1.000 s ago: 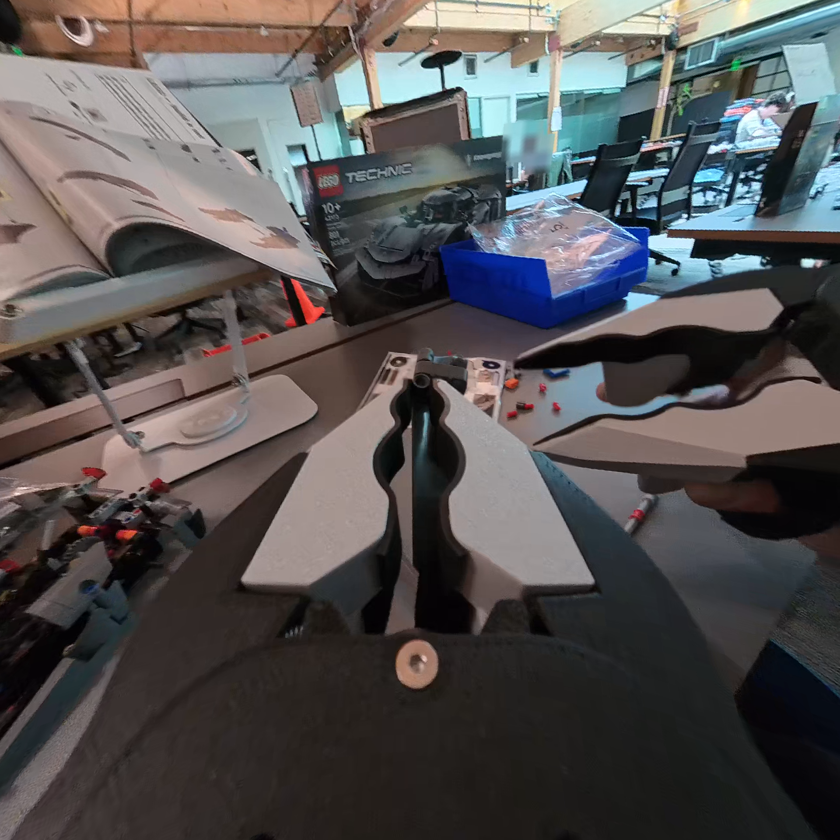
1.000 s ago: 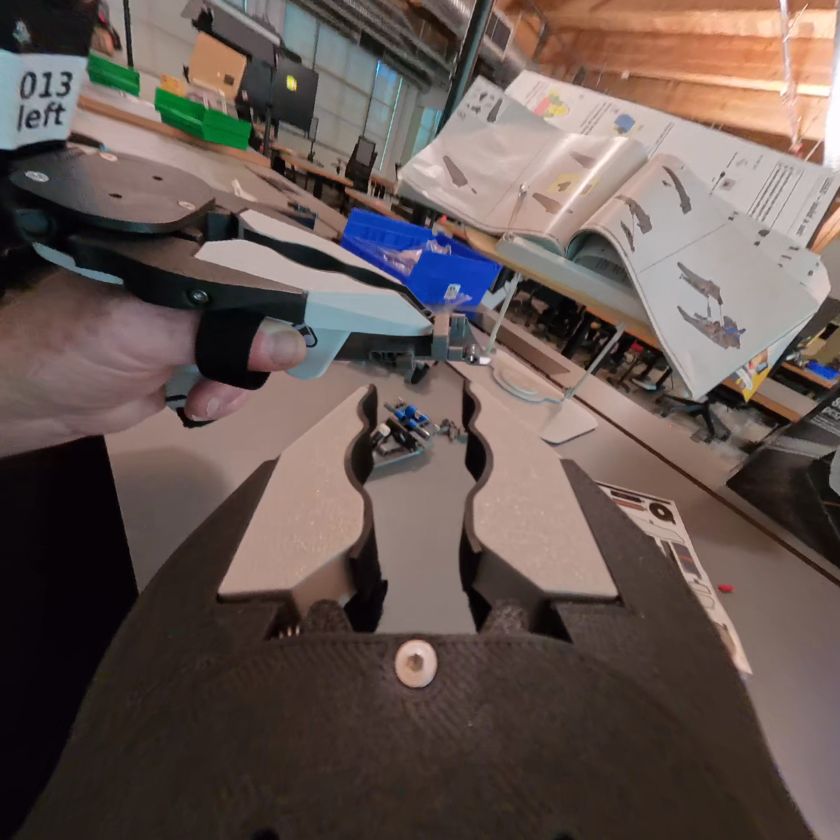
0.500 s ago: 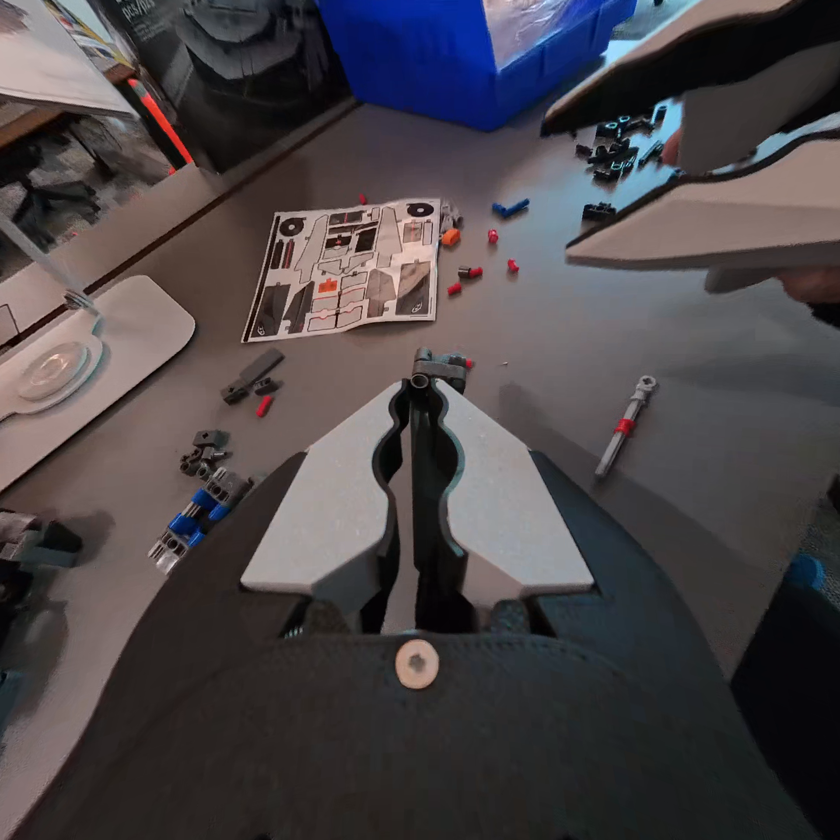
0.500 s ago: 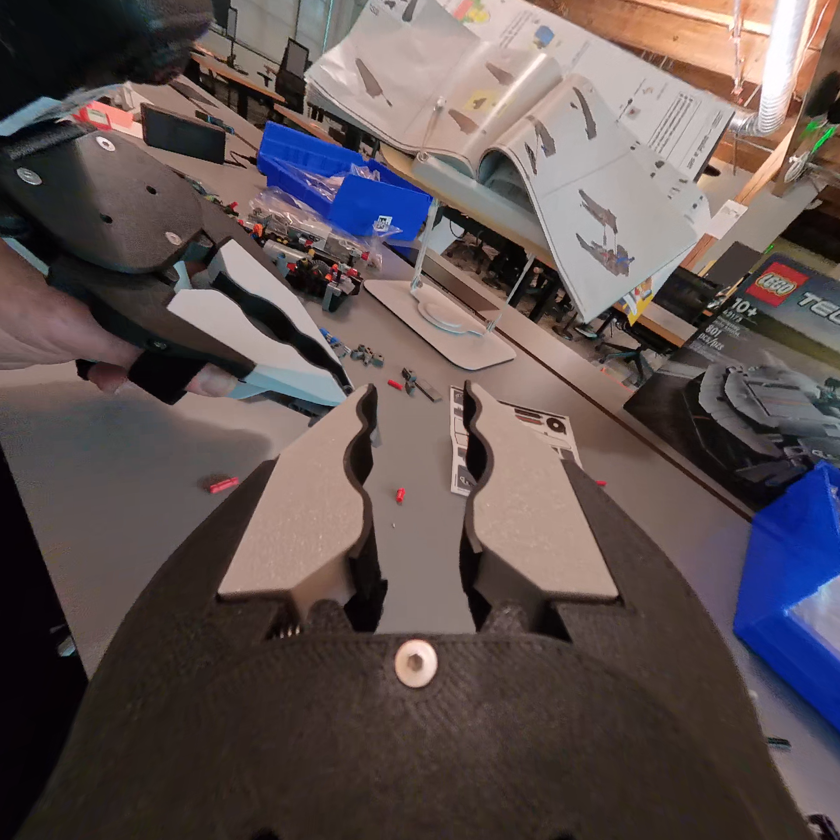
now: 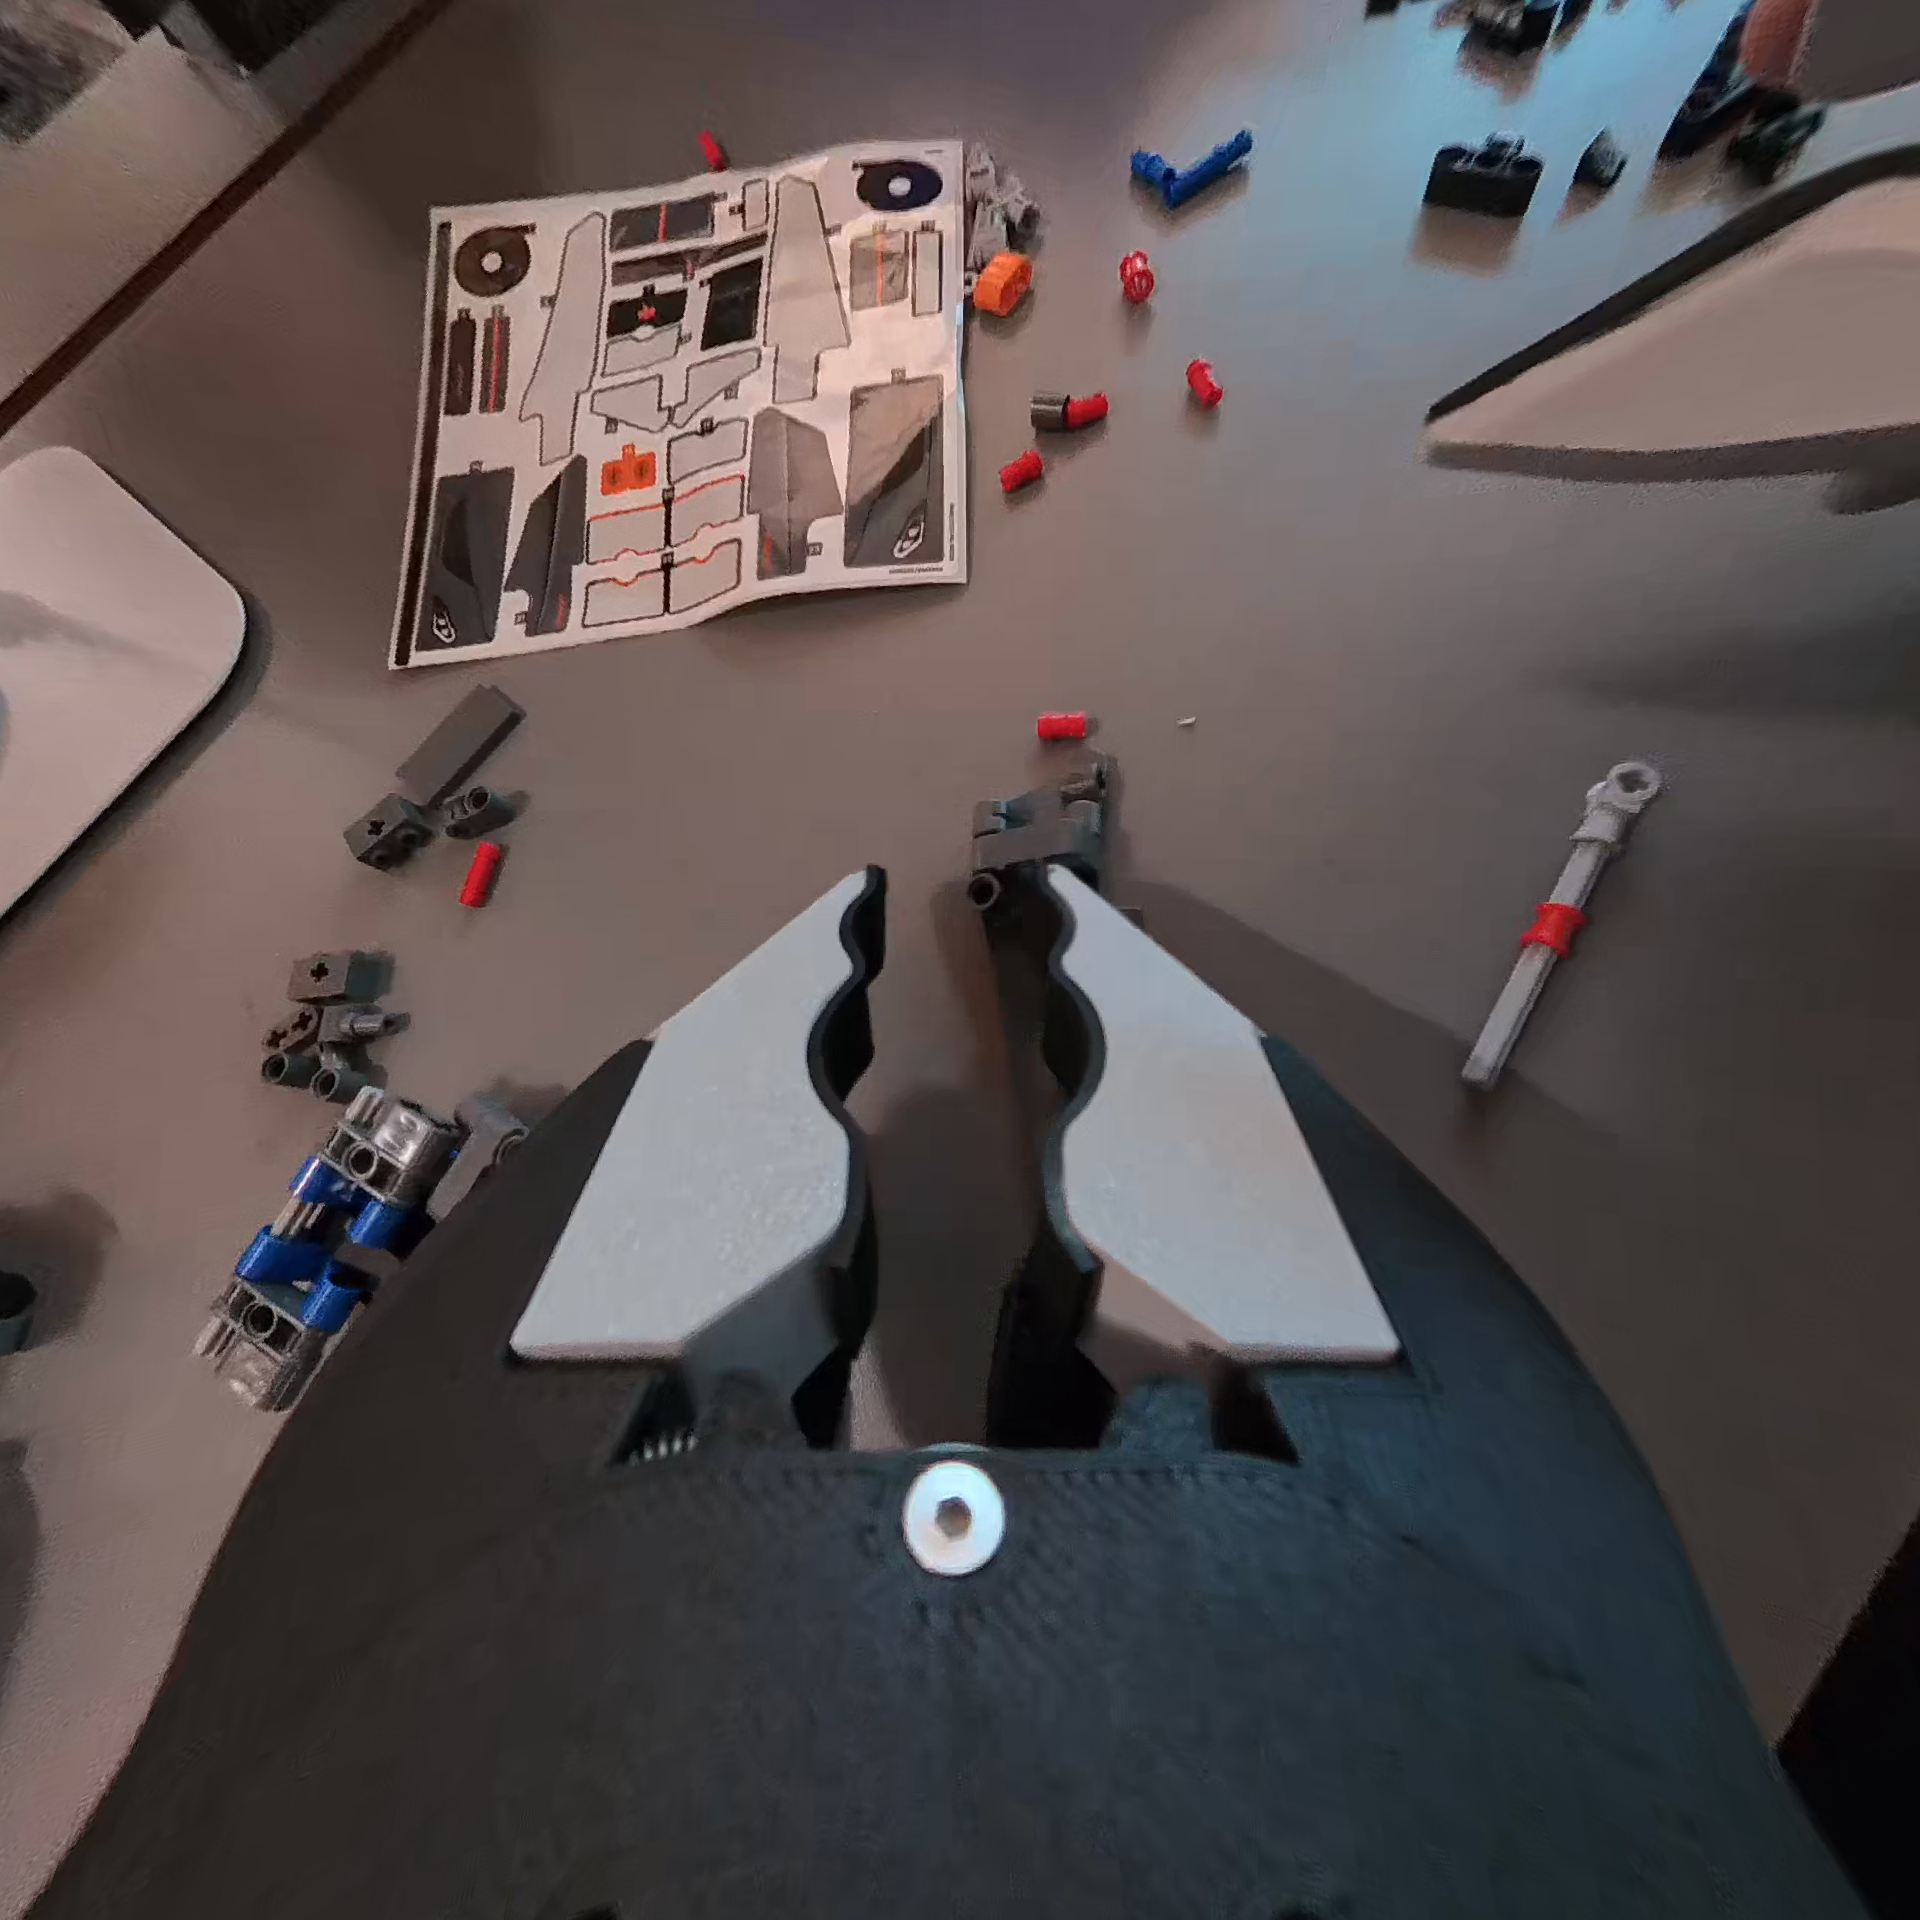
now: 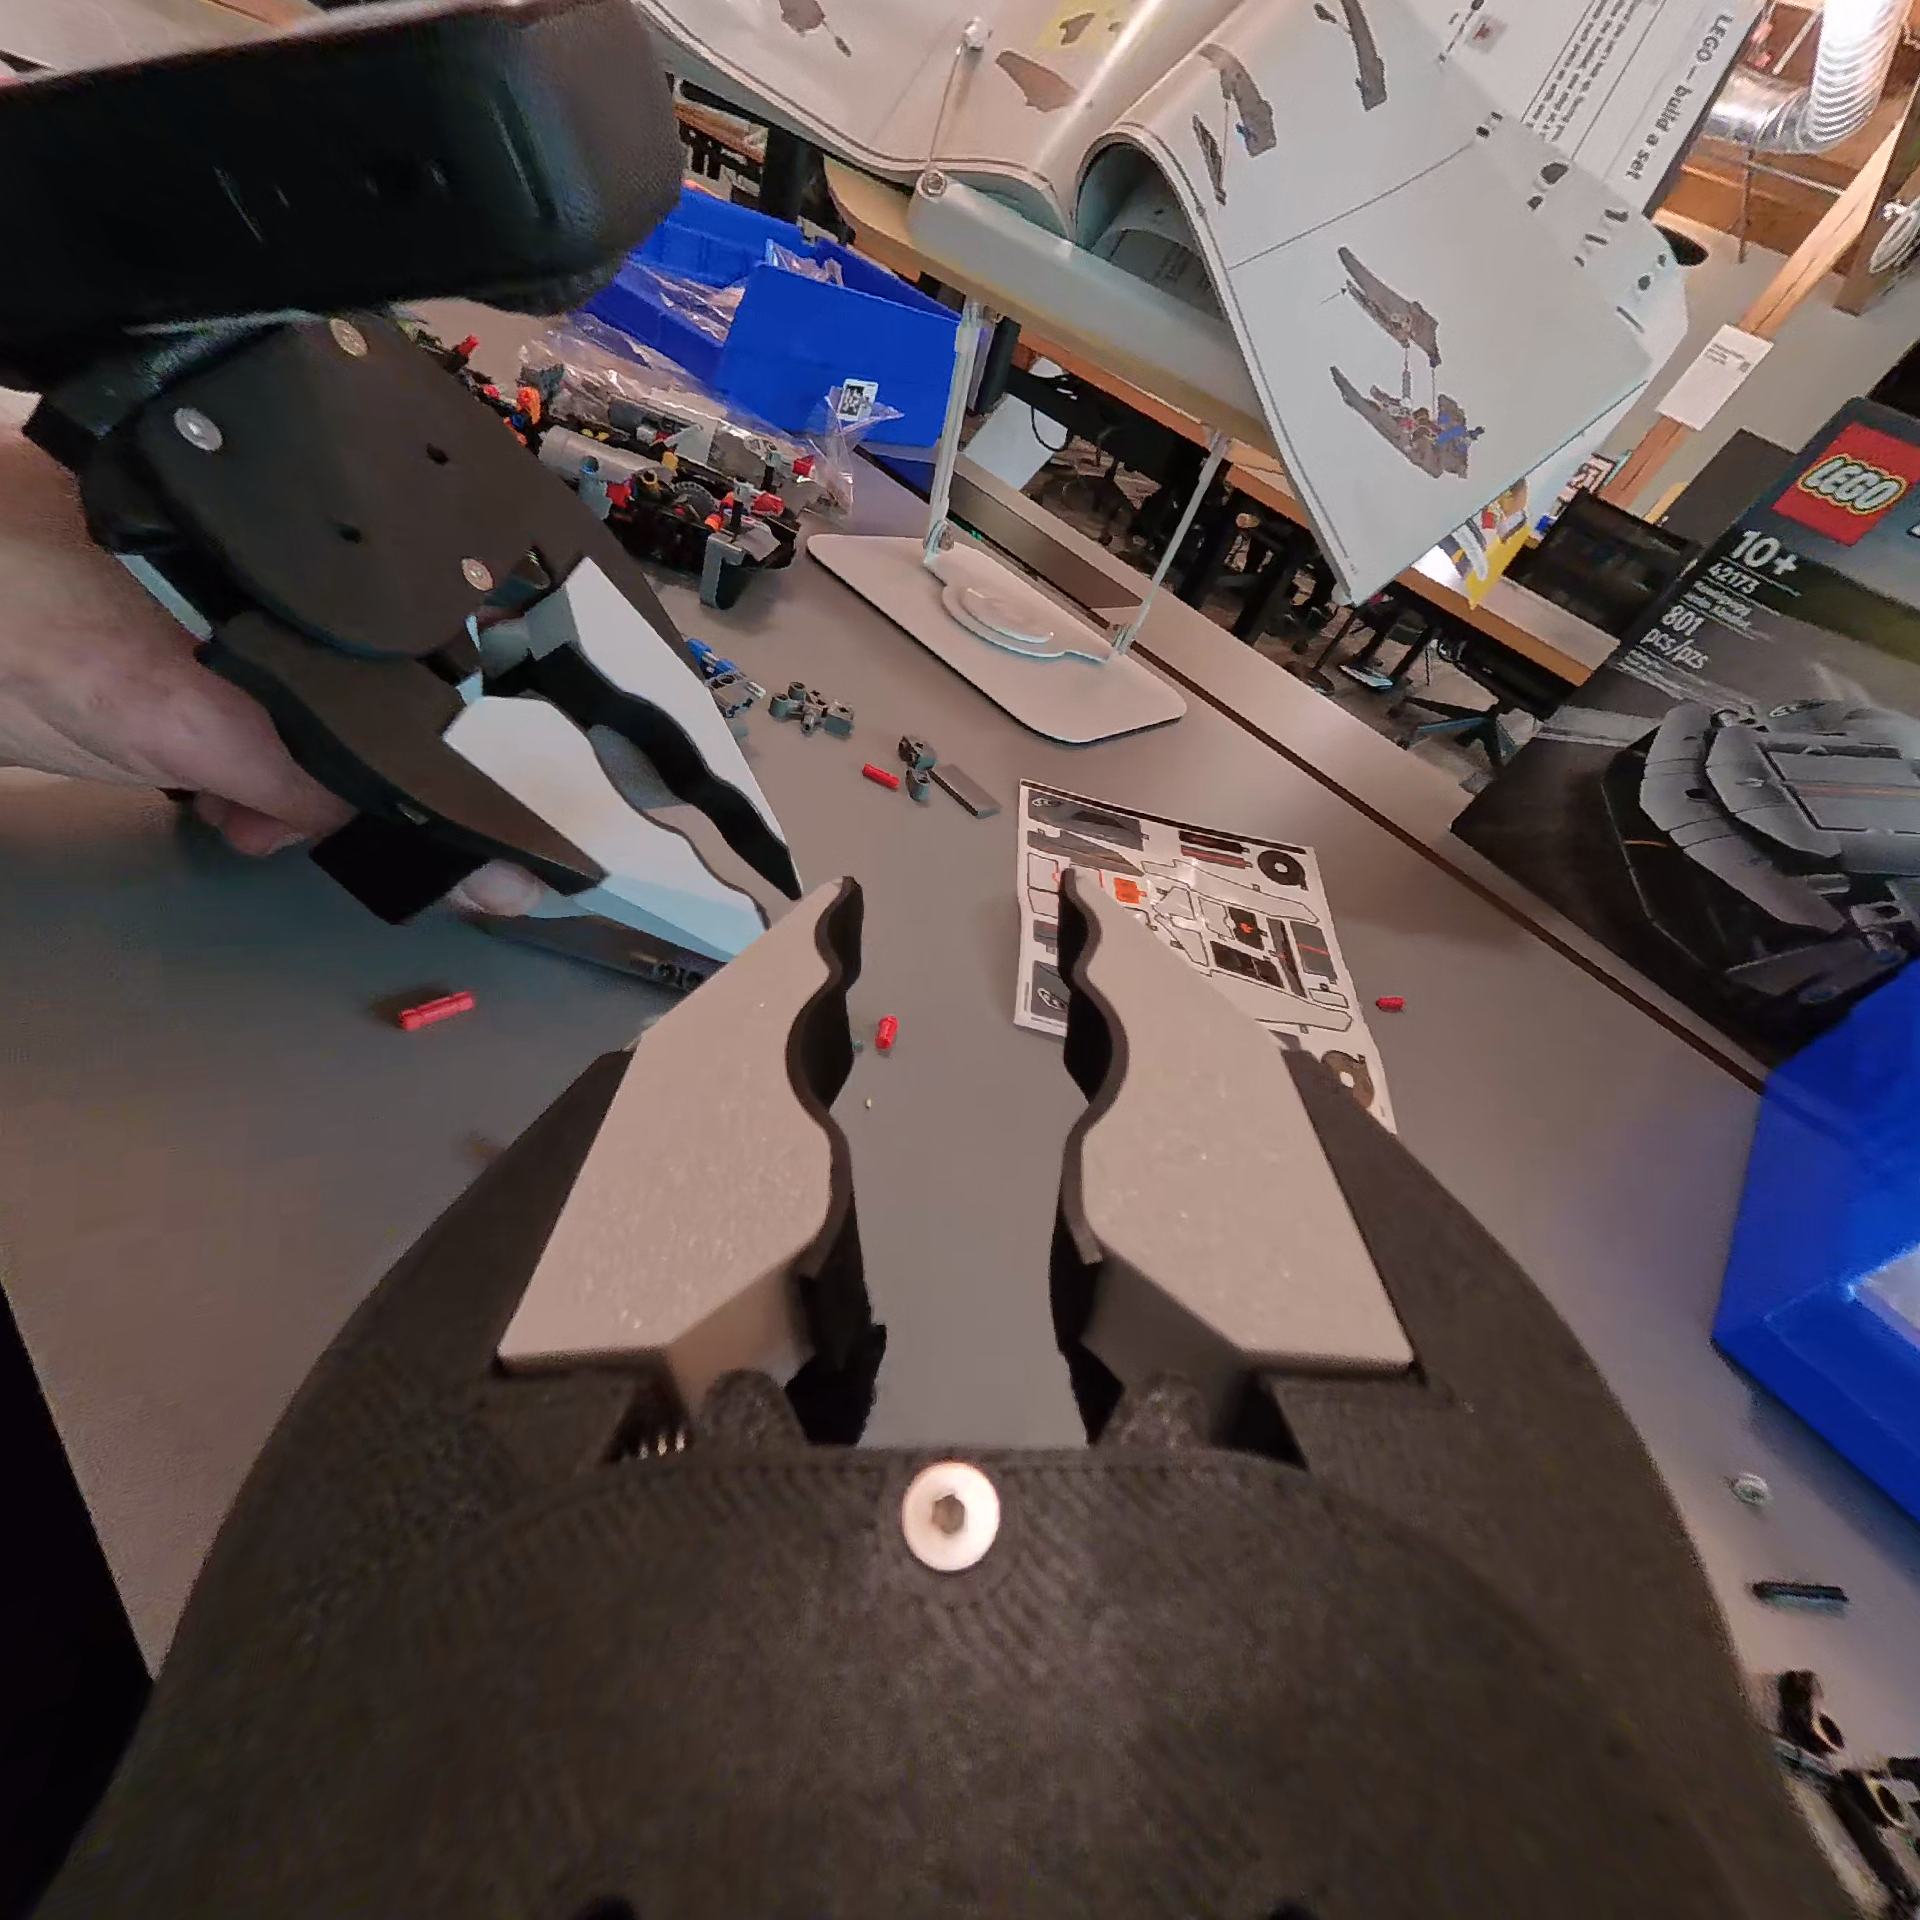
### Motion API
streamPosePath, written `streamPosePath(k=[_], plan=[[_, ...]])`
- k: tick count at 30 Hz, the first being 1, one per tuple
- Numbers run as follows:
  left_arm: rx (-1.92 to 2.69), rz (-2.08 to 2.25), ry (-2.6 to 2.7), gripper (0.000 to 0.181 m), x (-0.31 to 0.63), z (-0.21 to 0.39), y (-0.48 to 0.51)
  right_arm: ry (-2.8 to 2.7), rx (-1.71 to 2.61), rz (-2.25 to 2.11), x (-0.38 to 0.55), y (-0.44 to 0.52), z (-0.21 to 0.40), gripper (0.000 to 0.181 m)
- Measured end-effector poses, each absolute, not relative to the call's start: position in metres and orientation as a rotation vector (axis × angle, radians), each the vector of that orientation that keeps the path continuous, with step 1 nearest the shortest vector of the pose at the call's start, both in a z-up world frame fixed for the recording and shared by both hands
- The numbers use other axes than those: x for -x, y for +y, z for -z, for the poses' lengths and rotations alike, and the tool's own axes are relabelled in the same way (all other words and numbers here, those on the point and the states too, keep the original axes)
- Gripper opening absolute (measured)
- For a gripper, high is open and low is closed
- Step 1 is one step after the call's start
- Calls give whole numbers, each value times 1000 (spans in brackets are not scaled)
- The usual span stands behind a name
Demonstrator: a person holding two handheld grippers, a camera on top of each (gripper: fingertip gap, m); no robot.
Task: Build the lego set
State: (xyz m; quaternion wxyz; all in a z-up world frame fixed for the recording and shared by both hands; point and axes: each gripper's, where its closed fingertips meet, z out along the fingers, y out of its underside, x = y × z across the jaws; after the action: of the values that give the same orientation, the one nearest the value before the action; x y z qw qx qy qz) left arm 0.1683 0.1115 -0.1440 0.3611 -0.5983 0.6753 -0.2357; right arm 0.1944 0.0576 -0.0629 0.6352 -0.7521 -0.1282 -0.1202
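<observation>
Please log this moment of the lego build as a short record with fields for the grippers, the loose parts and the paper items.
left gripper: open, low over the table
dark grey piece: against the left gripper's right finger tip; grip released
right gripper: open, empty
sticker sheet: flat, beyond the left gripper
grey axle: red collar, right of the left gripper
red pins: scattered
manual: open on stand

1. Even indoor light; soft shadows fall on the grey surface [image 5: 1299,644] beneath each tool.
2. Left wrist view: motion blur smears the upper right corner.
3. Both views bow at the edges, wide-angle.
4. Right wrist view: sharper, with white glare on the far tool's fingers [image 6: 623,821].
</observation>
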Motion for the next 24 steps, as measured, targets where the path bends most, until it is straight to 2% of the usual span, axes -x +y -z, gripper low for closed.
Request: streamPosePath(k=[5,18,24], plan=[[1541,678,1697,30,-159,127,121,-258,1718,294,-206,46,54,35],[1379,610,1691,19,-137,87,144,-217,1915,301,-238,-15,65,18],[1258,539,1772,18,-150,84,148,-116,1990,387,-277,-52,62,21]])
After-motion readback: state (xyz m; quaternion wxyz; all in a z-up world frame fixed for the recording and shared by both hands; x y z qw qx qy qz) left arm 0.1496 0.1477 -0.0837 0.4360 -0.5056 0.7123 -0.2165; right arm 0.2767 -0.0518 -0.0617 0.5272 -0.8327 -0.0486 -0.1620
